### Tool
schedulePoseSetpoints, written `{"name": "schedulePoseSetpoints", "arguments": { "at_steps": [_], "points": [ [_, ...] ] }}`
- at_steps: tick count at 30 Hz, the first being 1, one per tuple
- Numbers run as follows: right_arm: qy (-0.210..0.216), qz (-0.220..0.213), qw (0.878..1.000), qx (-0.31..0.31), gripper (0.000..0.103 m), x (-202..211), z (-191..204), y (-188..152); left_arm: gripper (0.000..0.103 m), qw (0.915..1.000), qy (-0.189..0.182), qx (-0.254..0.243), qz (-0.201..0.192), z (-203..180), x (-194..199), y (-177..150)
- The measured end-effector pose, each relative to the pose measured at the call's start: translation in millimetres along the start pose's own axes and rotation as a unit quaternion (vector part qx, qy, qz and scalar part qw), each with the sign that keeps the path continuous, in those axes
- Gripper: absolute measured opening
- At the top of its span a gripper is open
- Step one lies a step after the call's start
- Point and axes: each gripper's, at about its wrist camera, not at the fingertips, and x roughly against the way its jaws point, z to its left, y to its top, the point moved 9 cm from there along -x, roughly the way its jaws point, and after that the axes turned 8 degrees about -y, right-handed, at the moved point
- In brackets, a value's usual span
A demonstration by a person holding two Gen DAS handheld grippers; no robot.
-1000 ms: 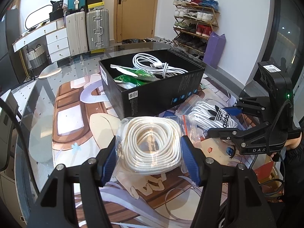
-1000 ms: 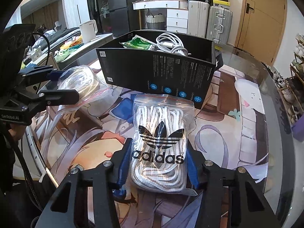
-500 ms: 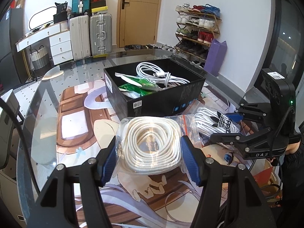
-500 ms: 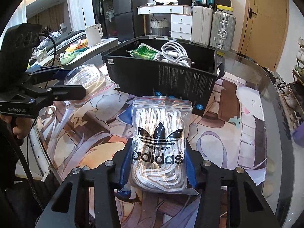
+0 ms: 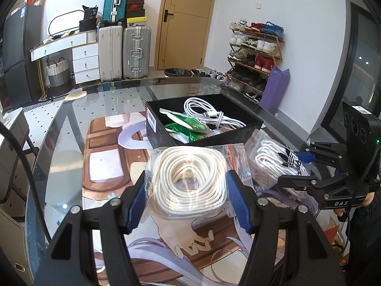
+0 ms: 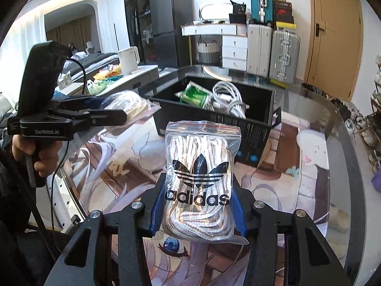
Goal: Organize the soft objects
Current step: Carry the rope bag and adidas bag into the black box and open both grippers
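Note:
My left gripper (image 5: 188,200) is shut on a clear zip bag of coiled white rope (image 5: 190,181), held above the printed table mat. My right gripper (image 6: 196,209) is shut on a clear adidas bag of white laces (image 6: 200,181), also lifted off the mat. In the left wrist view that adidas bag (image 5: 278,162) and the right gripper (image 5: 295,166) show at the right. The right wrist view shows the left gripper (image 6: 119,109) with the rope bag (image 6: 126,102) at the left. Beyond both stands an open black box (image 5: 238,131) holding a white cable (image 5: 209,113) and green packets (image 5: 188,128).
The box (image 6: 214,124) sits on a round glass table (image 5: 71,124) covered by a printed mat (image 6: 309,162). A person's hand (image 6: 40,157) grips the left tool's handle. Suitcases, drawers and a shoe rack stand beyond the table.
Both bags have risen off the mat and I now look down into the box. The right gripper lifted more than the left.

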Motion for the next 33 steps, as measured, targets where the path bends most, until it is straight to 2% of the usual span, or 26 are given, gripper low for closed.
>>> {"name": "schedulePoseSetpoints", "arguments": {
  "at_steps": [14,20,33],
  "points": [
    [-0.001,-0.05,0.998,-0.03,0.049,21.4,-12.3,19.8,0.063,0.9993,0.019,0.02,-0.024,13.4,4.4,11.6],
    [-0.006,-0.067,0.997,-0.041,0.049,28.5,-20.3,29.1,0.063,0.999,0.031,0.012,-0.03,11.0,1.1,18.3],
    [-0.013,-0.087,0.995,-0.051,0.049,40.1,-36.6,56.5,0.063,0.9987,0.024,0.009,-0.044,1.6,0.2,39.2]
  ]
}}
